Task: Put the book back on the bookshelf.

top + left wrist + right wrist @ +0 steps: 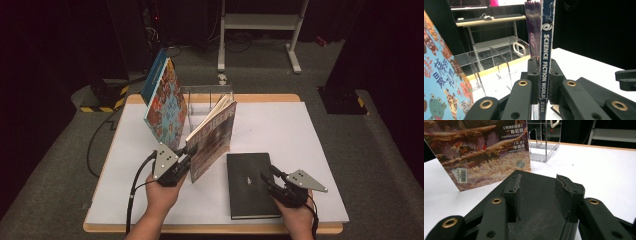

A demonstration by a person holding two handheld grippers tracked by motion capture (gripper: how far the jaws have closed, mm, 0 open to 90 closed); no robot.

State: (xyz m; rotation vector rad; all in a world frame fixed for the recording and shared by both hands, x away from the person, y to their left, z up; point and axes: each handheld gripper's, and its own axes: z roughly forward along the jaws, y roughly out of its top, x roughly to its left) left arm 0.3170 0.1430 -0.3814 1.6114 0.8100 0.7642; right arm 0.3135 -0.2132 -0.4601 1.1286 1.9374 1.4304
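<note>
Now thin glossy magazine (545, 50) pinched upright; matte black book (248, 184) flat.

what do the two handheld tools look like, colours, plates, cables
Both are matt black linkage tools with brass-coloured pivot rivets. The left tool and the right tool each carry a grey three-cornered plate dotted with small holes. A black cable trails from each. The right tool's pads look worn and scuffed. No sleeves show.
</note>
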